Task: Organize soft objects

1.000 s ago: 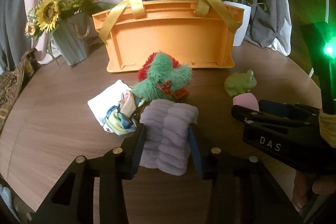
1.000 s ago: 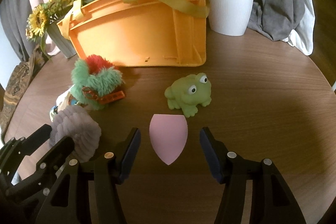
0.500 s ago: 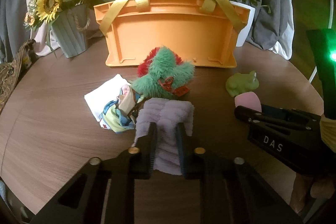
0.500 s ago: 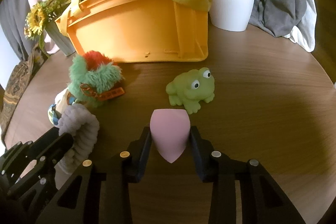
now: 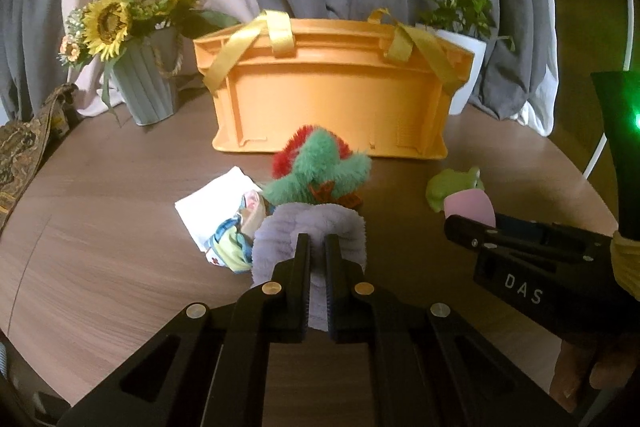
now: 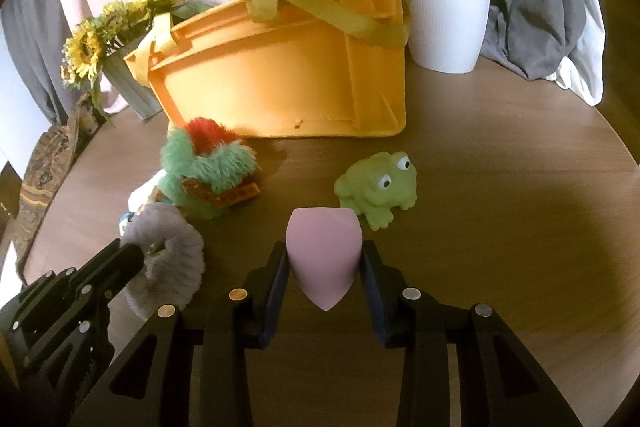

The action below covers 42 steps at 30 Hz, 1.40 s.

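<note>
Left wrist view: the left gripper [image 5: 317,247] has its fingers pinched nearly together on the lilac fluffy cloth [image 5: 310,227], which bunches around them on the round wooden table [image 5: 120,195]. Just behind the cloth lies the green furry toy [image 5: 320,171] with a red tuft, and to its left a white printed cloth [image 5: 224,211] – both touching or nearly touching the lilac one. Further back stands the orange basket [image 5: 328,95] with yellow straps, a sunflower vase [image 5: 140,83] to its left and a white plant pot [image 5: 464,63] behind its right end. At the right edge the right gripper [image 5: 468,223] reaches in, partly hiding the green frog [image 5: 452,183].

Right wrist view: the right gripper [image 6: 325,259] is clamped on the pink sponge [image 6: 324,251], pads pressed to both its sides – point toward the camera. The frog [image 6: 376,187] sits just beyond it, with the furry toy [image 6: 208,167] to the left and the basket [image 6: 280,83] behind
</note>
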### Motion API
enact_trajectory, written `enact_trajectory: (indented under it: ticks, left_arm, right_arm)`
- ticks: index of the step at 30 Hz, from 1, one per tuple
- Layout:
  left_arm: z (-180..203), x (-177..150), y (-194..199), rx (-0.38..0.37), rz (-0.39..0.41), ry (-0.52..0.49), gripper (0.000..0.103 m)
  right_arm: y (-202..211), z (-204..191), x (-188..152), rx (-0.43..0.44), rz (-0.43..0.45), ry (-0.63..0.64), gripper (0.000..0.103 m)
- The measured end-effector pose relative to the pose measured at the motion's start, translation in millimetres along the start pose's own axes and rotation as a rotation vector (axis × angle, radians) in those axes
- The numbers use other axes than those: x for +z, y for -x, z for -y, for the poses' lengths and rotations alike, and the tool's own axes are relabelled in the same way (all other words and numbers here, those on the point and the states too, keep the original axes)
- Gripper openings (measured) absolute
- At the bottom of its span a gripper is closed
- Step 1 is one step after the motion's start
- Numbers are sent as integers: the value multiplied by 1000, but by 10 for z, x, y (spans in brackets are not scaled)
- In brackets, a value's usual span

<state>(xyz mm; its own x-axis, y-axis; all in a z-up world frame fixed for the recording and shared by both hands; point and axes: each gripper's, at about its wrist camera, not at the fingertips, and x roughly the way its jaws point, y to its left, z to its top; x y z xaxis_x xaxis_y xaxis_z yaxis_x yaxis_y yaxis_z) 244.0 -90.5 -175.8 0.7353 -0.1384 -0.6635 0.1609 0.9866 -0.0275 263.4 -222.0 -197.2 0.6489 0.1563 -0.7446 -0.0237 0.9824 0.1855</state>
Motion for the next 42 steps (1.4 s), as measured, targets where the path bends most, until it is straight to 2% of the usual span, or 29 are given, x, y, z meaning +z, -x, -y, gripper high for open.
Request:
enact_trajectory:
  ticks: [17, 29, 42]
  left_arm:
    - [-88, 344, 434, -11, 107, 44, 8]
    - [-201, 681, 693, -27, 199, 36, 8]
    - [-378, 1089, 847, -73, 301, 4, 8]
  right_arm:
    - [484, -211, 249, 29, 99, 22, 37]
    - [793, -392, 492, 38, 182, 33, 37]
    - [1025, -609, 836, 12, 293, 19, 37]
